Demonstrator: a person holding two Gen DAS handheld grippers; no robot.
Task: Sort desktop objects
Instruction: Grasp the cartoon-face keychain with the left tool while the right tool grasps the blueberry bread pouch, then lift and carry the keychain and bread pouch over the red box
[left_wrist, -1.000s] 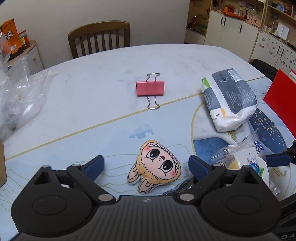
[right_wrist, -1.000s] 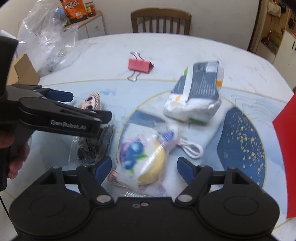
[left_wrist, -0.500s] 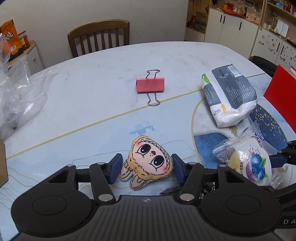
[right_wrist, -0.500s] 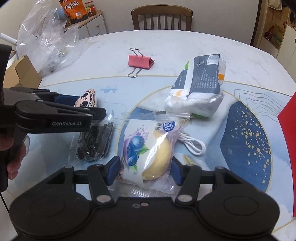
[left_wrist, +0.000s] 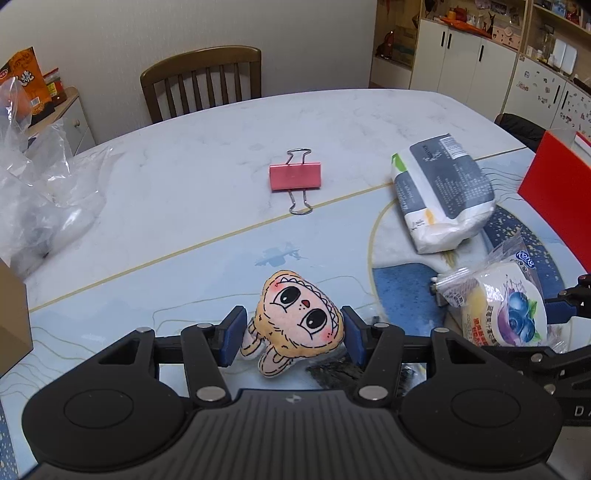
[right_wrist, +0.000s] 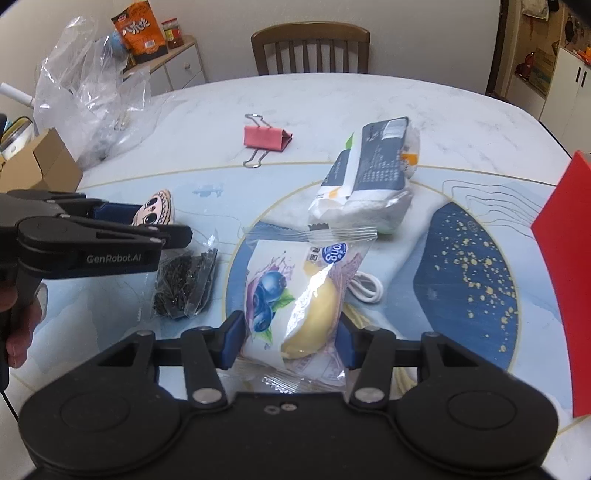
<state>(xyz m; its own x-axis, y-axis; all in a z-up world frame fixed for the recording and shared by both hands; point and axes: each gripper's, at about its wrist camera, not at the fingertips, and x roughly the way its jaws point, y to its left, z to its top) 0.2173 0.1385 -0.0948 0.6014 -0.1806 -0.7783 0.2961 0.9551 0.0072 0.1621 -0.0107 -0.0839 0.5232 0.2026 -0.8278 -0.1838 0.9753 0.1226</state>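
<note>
- Left gripper (left_wrist: 293, 336): fingers clamped on the plush doll (left_wrist: 299, 319), one blue pad on each side of its head; doll at the near edge of the table (left_wrist: 207, 155).
- Right gripper (right_wrist: 290, 341): fingers closed on the blueberry bread packet (right_wrist: 295, 295) (clear wrapper, yellow bun inside), which lies over the mat's blue ring.
- Bag of small black parts (right_wrist: 186, 286) sits between the two grippers, just beside the left one and partly under it in the left wrist view.
- White cable (right_wrist: 365, 290) pokes out from behind the packet, touching it.
- Grey-and-white pouch (left_wrist: 441, 190) lies beyond the packet; red binder clip (left_wrist: 295, 177) further out, well apart from both.
- Red panel (right_wrist: 565, 277) at the right edge; crumpled clear plastic bag (right_wrist: 92, 99) and cardboard box (right_wrist: 40, 162) on the left.
</note>
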